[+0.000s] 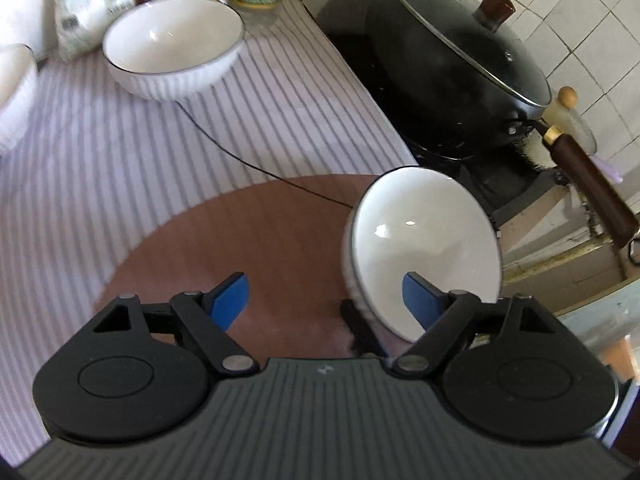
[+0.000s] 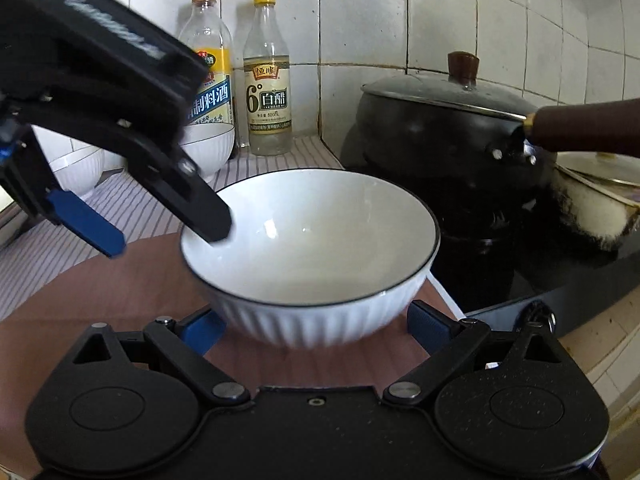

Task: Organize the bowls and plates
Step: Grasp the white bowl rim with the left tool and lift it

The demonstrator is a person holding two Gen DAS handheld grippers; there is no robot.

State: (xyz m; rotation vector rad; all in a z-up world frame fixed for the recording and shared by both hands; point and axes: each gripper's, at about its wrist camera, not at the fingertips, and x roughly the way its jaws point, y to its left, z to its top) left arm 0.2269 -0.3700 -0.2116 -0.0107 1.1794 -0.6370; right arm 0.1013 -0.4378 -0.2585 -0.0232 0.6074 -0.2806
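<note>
**Bowl over the mat, two more still to gather**

The bowl (image 2: 308,248), white with a dark rim and ribbed sides, is nearest. It sits low over the right end of a brown mat (image 1: 240,240), and whether its foot already touches the mat cannot be made out. The right claw (image 2: 316,326) stands wide around its lower wall, with a blue pad against each side, which looks like a hold on it. The left claw (image 1: 326,296) is also wide and grips nothing: one finger dips inside the bowl's left rim and the other hangs outside over the mat. The bowl is empty.

Beyond the mat a striped cloth (image 1: 120,152) covers the counter. On it, far and to the left, stand a second bowl (image 1: 174,46), empty and upright, and a third bowl (image 1: 12,96) at the left edge, whose inside is hidden. Both are well apart from the mat.

So the job looks to be at an early stage. One bowl is arriving at the mat and none is stacked, leaving the two far bowls still to collect. No plates are in view.

Against the tiled wall stand a vinegar bottle (image 2: 266,76), nearly empty, and a cooking-wine bottle (image 2: 208,72). Far right, a black pot (image 2: 432,136) sits lidded, so its contents cannot be seen.
</note>
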